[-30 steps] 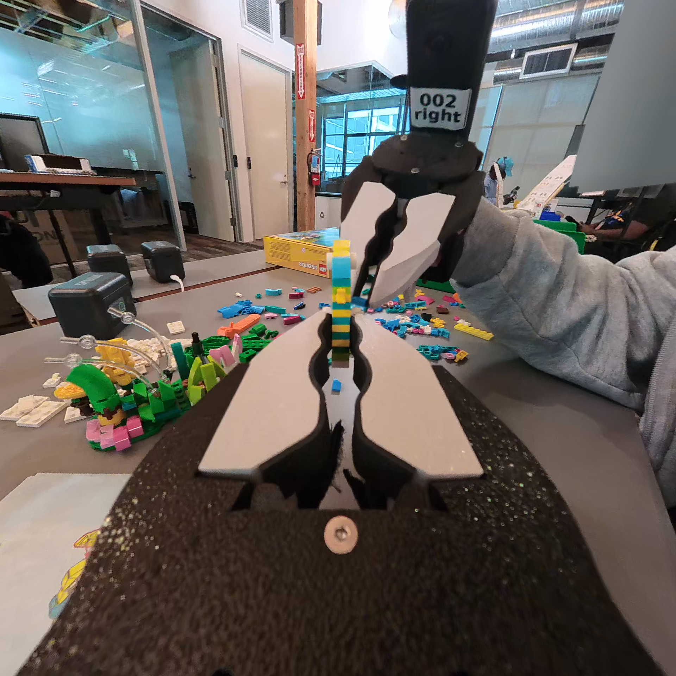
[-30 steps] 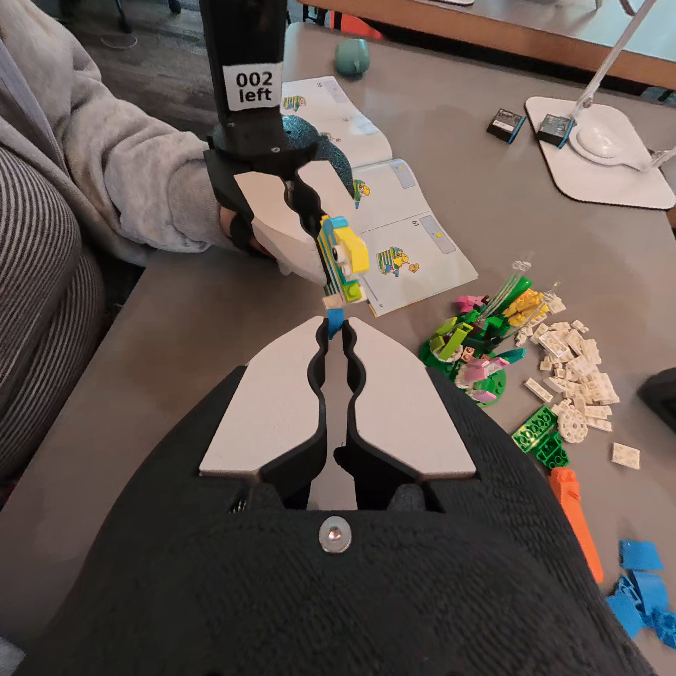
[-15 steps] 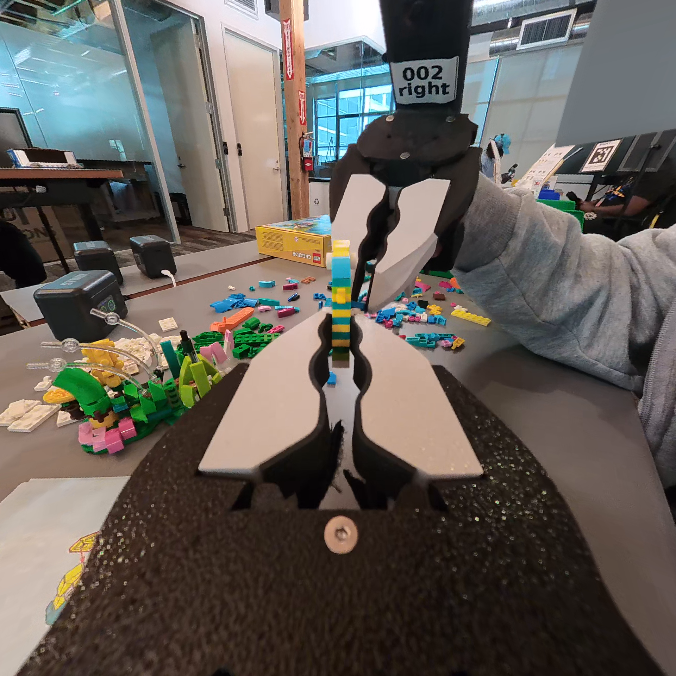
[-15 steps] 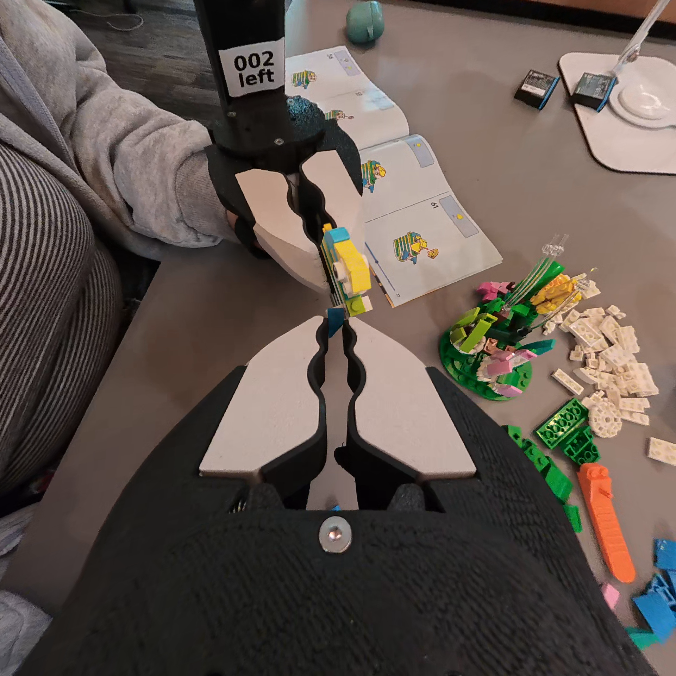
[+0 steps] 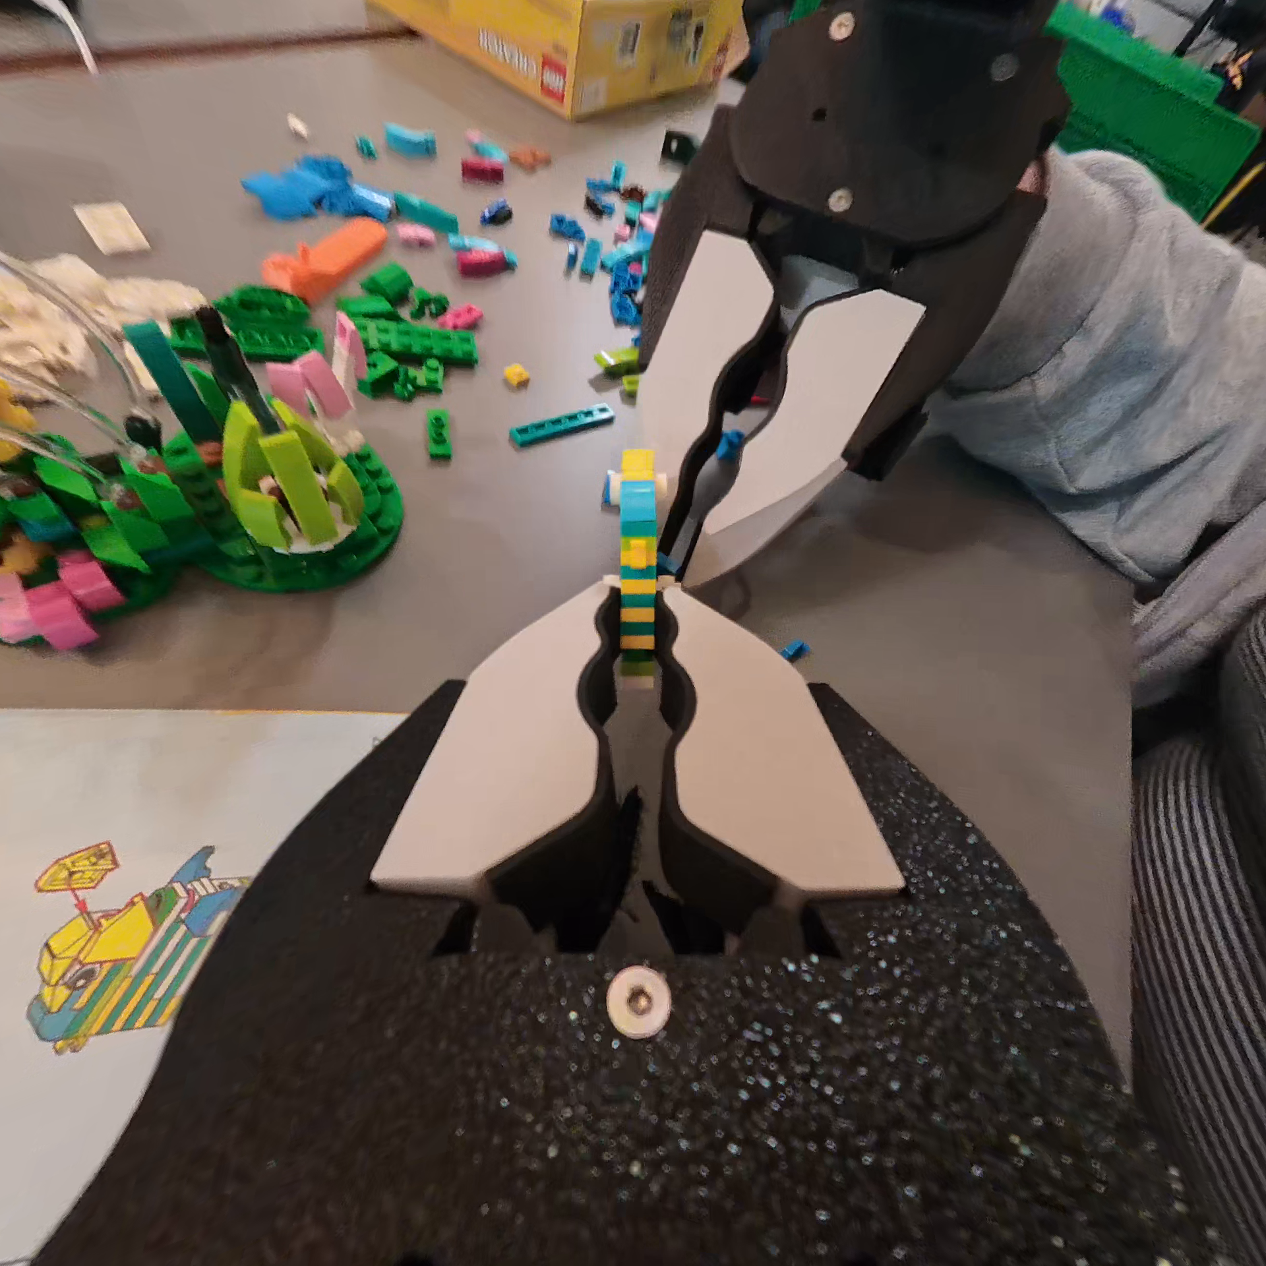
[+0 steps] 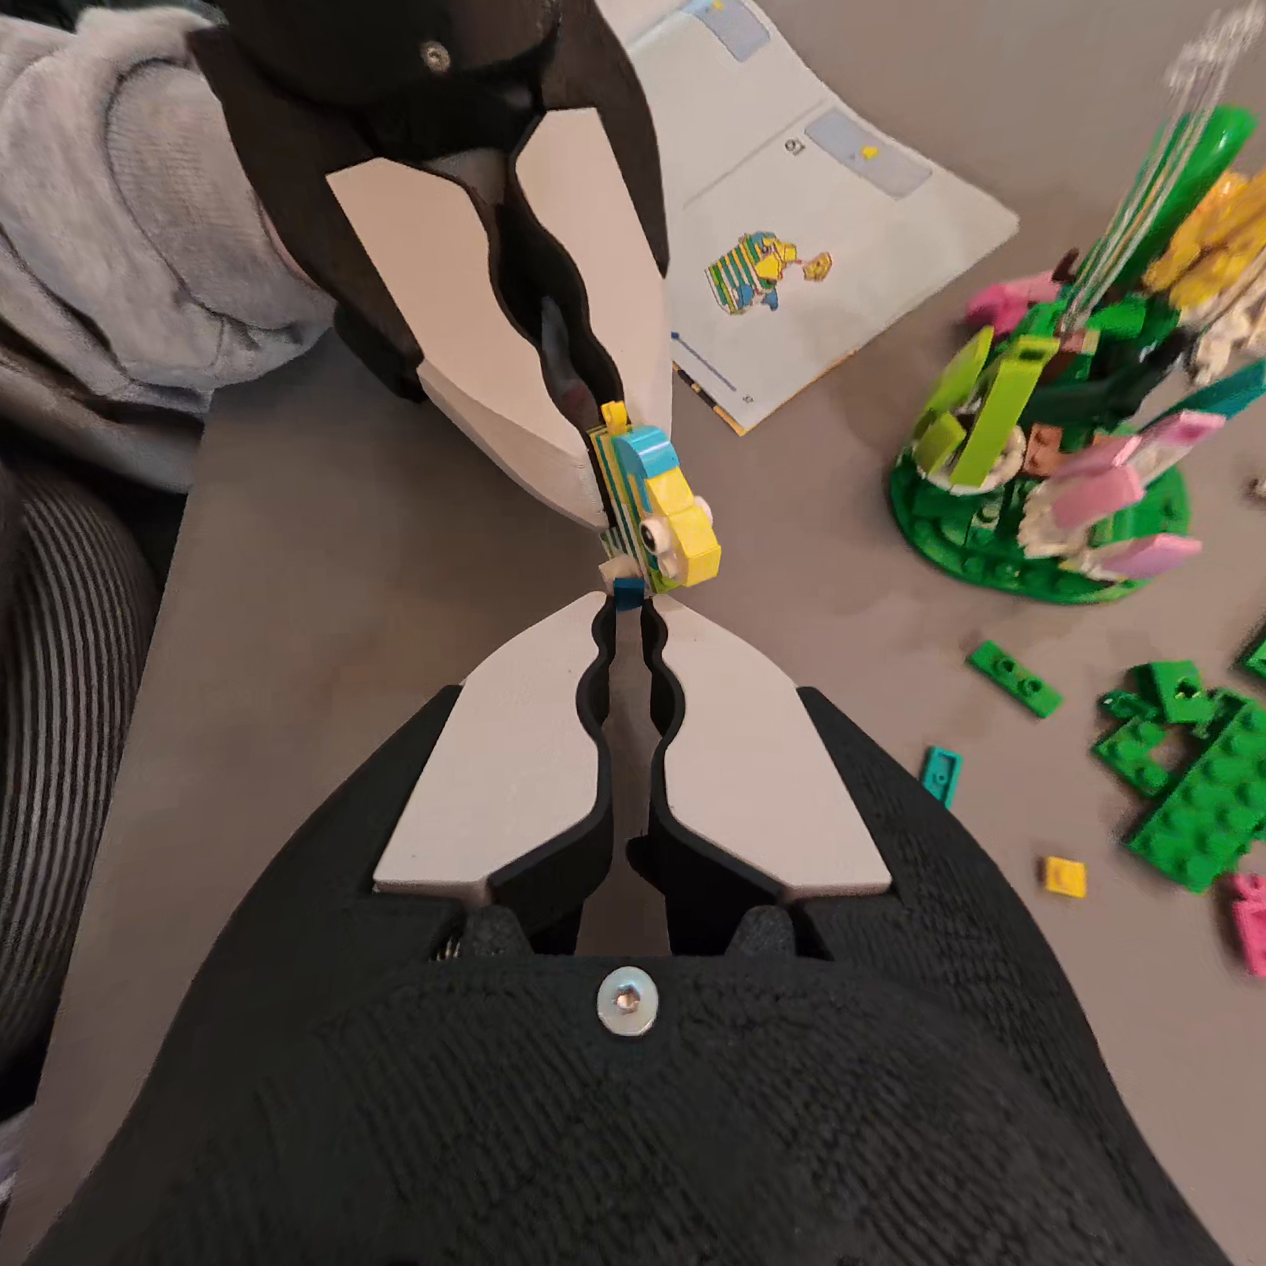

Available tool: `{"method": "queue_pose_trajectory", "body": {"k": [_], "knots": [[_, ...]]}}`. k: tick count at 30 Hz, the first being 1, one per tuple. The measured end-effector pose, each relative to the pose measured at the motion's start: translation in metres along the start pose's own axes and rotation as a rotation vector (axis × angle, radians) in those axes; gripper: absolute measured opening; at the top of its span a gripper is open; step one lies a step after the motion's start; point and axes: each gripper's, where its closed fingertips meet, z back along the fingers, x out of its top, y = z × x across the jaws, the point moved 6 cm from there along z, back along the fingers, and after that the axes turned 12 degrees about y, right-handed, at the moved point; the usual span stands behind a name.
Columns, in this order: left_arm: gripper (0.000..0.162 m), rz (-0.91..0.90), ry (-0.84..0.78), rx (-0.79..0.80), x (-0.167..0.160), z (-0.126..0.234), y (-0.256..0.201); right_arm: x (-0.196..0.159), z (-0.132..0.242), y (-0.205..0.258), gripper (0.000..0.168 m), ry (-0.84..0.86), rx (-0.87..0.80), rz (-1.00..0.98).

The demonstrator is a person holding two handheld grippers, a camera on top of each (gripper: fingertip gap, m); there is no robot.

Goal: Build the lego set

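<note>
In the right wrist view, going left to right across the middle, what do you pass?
Grey sleeve → left gripper holding the striped fish → instruction booklet → green flower model

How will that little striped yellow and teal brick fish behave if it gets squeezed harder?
The striped yellow and teal brick fish is probably stiff and light. Built from thin stacked plates, it might split under sideways pressure. The left claw grips only its narrow edge, so it could twist.
</note>
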Motion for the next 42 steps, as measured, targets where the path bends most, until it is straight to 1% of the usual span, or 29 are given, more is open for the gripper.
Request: {"method": "queue_pose_trajectory", "body": {"k": [5, 10, 13, 17, 21, 24, 28, 36, 38, 40, 42], "knots": [[0.008, 0.028, 0.107, -0.045, -0.004, -0.010, 0.001, -0.011, -0.010, 0.003, 0.006, 0.049, -0.006, -0.018], [0.008, 0.008, 0.116, -0.047, -0.002, -0.010, 0.001, -0.016, -0.013, 0.010, 0.006, 0.106, -0.024, 0.100], [0.008, -0.011, 0.137, -0.038, -0.001, -0.009, 0.000, -0.019, -0.012, 0.011, 0.003, 0.131, -0.051, 0.172], [0.008, -0.035, 0.165, -0.033, 0.000, -0.009, -0.002, -0.022, -0.009, 0.010, 0.003, 0.136, -0.069, 0.200], [0.008, -0.055, 0.175, -0.004, 0.001, -0.007, -0.002, -0.023, -0.008, 0.008, 0.006, 0.120, -0.079, 0.191], [0.008, -0.055, 0.172, 0.000, 0.001, -0.005, -0.001, -0.022, -0.009, 0.008, 0.014, 0.096, -0.088, 0.196], [0.008, -0.047, 0.169, -0.021, -0.001, -0.003, -0.001, -0.020, -0.013, 0.010, 0.019, 0.072, -0.054, 0.182], [0.008, -0.040, 0.171, -0.028, -0.002, 0.002, 0.000, -0.015, -0.017, 0.012, 0.016, 0.071, -0.065, 0.177], [0.008, -0.042, 0.172, -0.025, -0.002, 0.002, -0.001, -0.014, -0.018, 0.014, 0.014, 0.070, -0.064, 0.185], [0.008, -0.041, 0.172, -0.024, -0.002, 0.001, -0.001, -0.014, -0.018, 0.015, 0.007, 0.072, -0.068, 0.199], [0.008, -0.038, 0.171, -0.025, -0.002, 0.001, 0.000, -0.014, -0.017, 0.015, 0.007, 0.075, -0.097, 0.227]]}}
